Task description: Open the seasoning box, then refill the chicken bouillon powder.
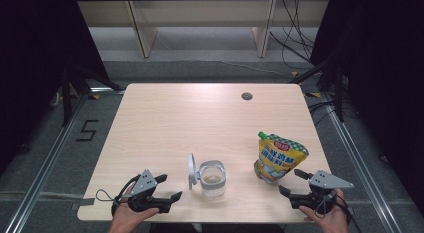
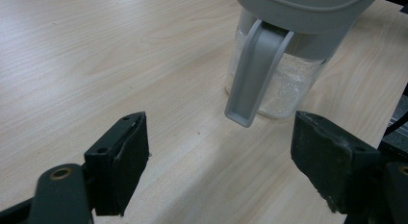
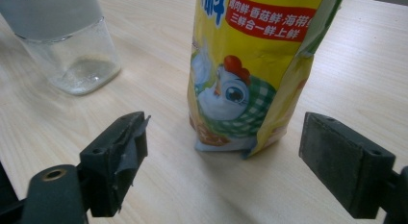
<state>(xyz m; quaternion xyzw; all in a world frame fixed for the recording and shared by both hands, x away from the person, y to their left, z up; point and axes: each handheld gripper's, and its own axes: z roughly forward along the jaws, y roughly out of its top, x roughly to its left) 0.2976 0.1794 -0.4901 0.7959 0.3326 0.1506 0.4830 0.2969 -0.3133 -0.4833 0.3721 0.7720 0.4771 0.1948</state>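
Near the table's (image 1: 165,113) right front, the soft yellow pouch (image 1: 278,157) stood upright beside the open jar (image 1: 212,179); your spread, empty right gripper (image 1: 292,182) faced it, so pinching its lower body looked safest.

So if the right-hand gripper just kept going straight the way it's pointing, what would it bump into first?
Most likely the yellow pouch: it stands upright just ahead of the open right gripper, roughly centred between its jaws.

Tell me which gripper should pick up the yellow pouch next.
Right. The right gripper is open just beside the pouch, which stands between its jaws in its own view. The left gripper sits beyond the jar.
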